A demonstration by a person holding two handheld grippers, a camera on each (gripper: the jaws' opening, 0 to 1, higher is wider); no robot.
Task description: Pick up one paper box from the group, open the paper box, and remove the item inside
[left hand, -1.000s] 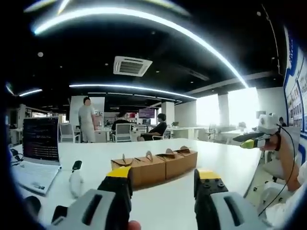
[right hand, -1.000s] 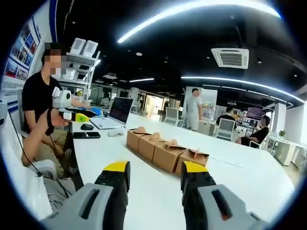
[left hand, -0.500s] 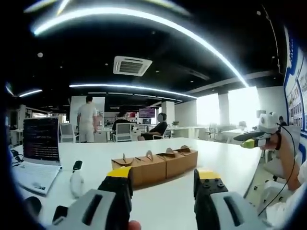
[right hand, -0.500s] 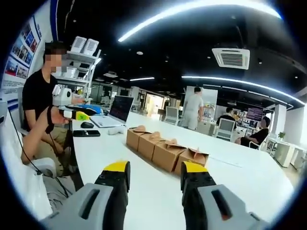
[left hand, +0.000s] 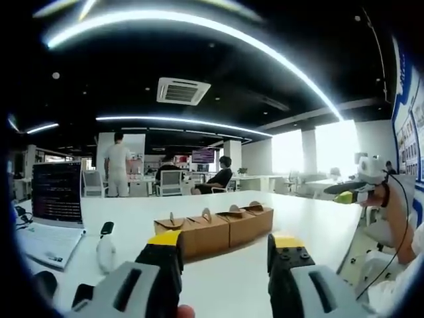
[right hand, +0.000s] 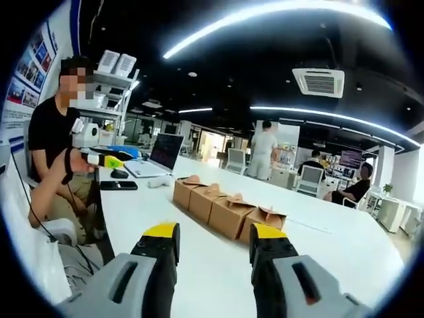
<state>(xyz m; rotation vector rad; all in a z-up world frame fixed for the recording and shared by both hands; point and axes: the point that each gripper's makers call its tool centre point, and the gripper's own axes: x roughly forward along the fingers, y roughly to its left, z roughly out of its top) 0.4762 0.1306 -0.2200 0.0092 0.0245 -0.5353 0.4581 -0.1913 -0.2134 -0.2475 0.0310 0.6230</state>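
Note:
Several brown paper boxes (left hand: 212, 228) stand in a row on the white table (left hand: 291, 222), each with a tab sticking up from its lid. In the right gripper view the same row of boxes (right hand: 225, 211) runs from left to right ahead of me. My left gripper (left hand: 223, 246) is open, its yellow-tipped jaws apart and short of the row. The right gripper (right hand: 211, 237) is open too, with nothing between its jaws, pointing at the near end of the row.
A laptop (left hand: 54, 199) and a small white bottle (left hand: 104, 246) sit at the table's left. Another laptop (right hand: 159, 158), a mouse (right hand: 120, 174) and a phone (right hand: 119, 186) lie beyond the boxes. A seated person (right hand: 56, 142) holds grippers at the table's edge. People stand and sit farther back.
Both grippers stay put and open. The standing person in the background has walked a little across the room. The seated person's hand has shifted slightly.

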